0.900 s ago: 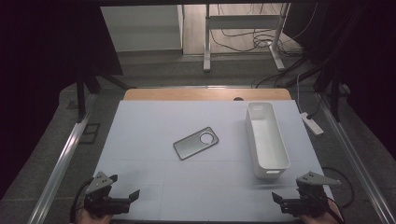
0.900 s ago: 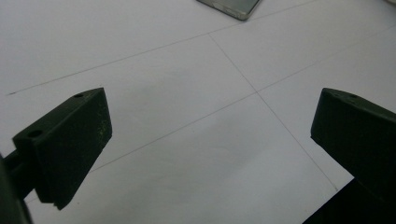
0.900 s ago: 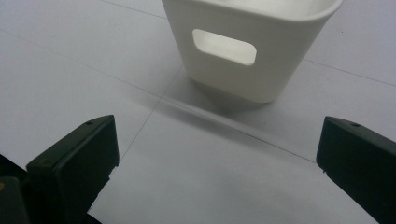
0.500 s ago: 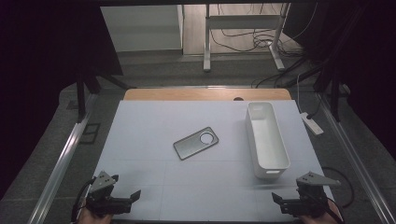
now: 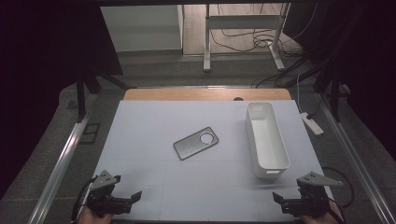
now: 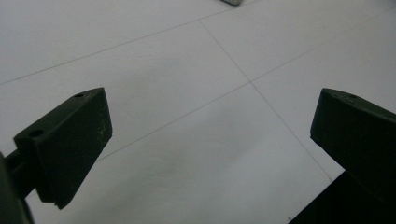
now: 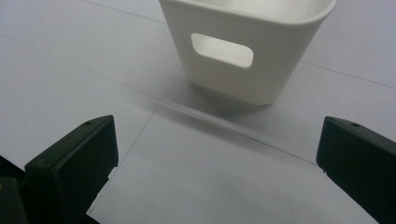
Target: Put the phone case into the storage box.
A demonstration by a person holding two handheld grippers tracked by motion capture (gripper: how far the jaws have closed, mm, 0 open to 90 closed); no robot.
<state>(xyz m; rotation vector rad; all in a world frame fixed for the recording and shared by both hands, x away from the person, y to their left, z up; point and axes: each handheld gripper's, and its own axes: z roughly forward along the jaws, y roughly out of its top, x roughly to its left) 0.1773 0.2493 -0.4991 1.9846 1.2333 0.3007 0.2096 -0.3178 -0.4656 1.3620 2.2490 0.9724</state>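
A grey phone case [image 5: 196, 143] with a round camera hole lies flat near the middle of the white table [image 5: 154, 126]. To its right stands a long white bin [image 5: 266, 140], its handle slot facing the near edge [image 7: 222, 50]. At the near left corner my left gripper [image 5: 130, 198] is open over bare table, jaws wide apart [image 6: 210, 135]. A corner of the phone case [image 6: 232, 2] peeks in at the top of the left gripper view. By the near right corner my right gripper [image 5: 280, 201] is open and empty [image 7: 217, 158], a short way in front of the bin's near end.
A wooden strip [image 5: 205, 94] runs along the table's far edge. A white power strip [image 5: 312, 123] lies off the table to the right. Metal rails [image 5: 65, 158] flank both sides. Desk legs and cables sit on the floor beyond.
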